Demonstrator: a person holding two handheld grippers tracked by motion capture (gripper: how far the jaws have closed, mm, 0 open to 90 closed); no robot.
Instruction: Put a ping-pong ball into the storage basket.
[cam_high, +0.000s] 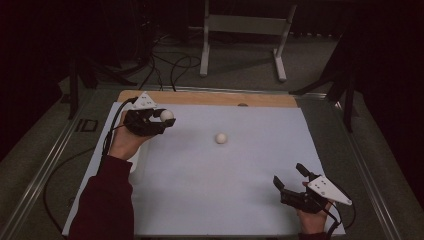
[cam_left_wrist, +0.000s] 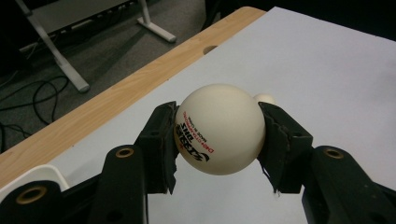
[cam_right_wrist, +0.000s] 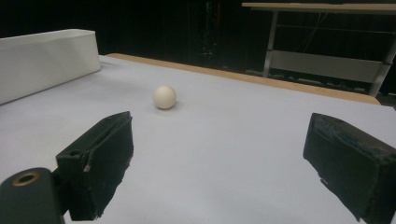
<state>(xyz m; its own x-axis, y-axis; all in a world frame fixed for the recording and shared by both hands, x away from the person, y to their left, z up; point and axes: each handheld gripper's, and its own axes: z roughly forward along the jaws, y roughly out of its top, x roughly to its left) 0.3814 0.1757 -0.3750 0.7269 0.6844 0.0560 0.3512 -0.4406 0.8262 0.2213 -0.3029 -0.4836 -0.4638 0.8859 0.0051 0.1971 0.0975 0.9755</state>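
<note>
Fingers of R gripper (cam_high: 290, 176) spread wide, nothing btwn them; it sits low at the near right corner of the counter (cam_high: 240, 200), jaws aimed up-table and inward. In the right gripper view both pads (cam_right_wrist: 100, 158) stand far apart w/ bare white surface in the gap.

Loose ball (cam_high: 221, 138) lies mid-counter, a little toward the far edge, resting on the sheet, touching nothing. From R gripper it is ahead and left of the jaw axis: in the right gripper view the ball (cam_right_wrist: 165, 96) sits above the left pad, not centred in the gap. A round thing has no long axis, so approach angle is free; only centring matters.

L gripper (cam_high: 161, 119) is at the far left corner, lifted, fingers closed on a second ball (cam_left_wrist: 219, 135) w/ red and black print, gripped at its sides. Past it the loose ball's edge (cam_left_wrist: 264, 98) peeks out.

White tray (cam_right_wrist: 44, 60) stands along the left edge, near the L hand (cam_high: 125, 142).

Judgement: R gripper is the free one, so loose ball falls to it; L is already loaded and near the tray. R needs to swing left, then go fwd, to bracket the ball. Risk: a pad nudges it and it rolls.
</note>
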